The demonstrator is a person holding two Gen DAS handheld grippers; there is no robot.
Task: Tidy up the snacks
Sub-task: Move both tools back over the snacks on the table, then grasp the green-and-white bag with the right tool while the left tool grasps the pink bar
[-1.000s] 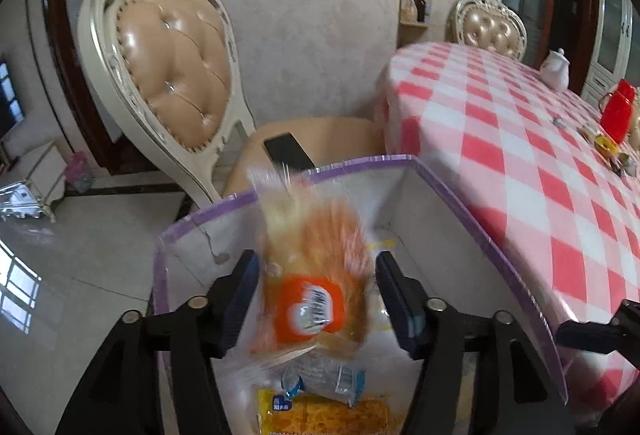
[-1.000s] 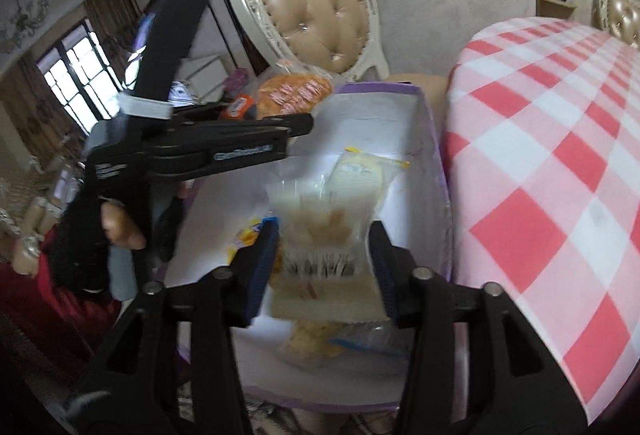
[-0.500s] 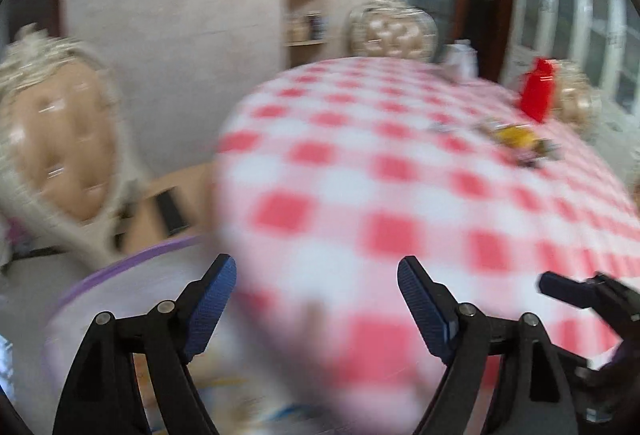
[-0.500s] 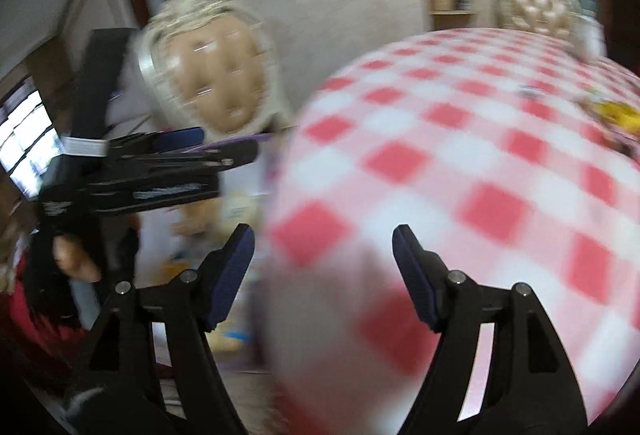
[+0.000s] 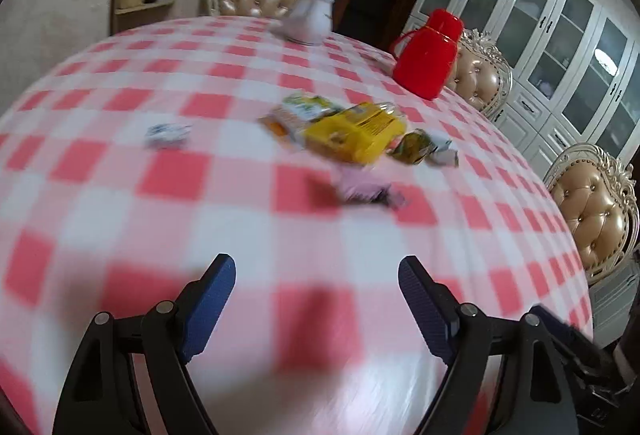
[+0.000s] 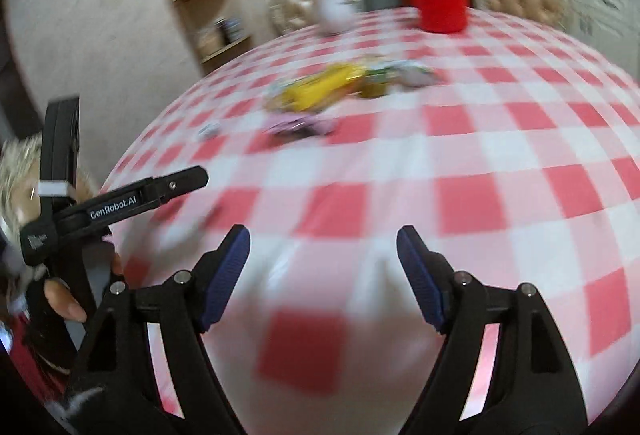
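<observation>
Snacks, a blurred cluster of crinkly yellow, orange, green and pink packets, lie uncollected mid-table on the red-and-white checked cloth, both empty: left gripper open, right gripper opening.

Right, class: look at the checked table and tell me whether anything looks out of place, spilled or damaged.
Nothing looks spilled or broken. A few snack packets lie loose in an untidy cluster mid-table: a yellow packet overlapping an orange one, a pink wrapper, and a small white packet apart. The red plastic jug stands upright. The frames are blurred.
</observation>
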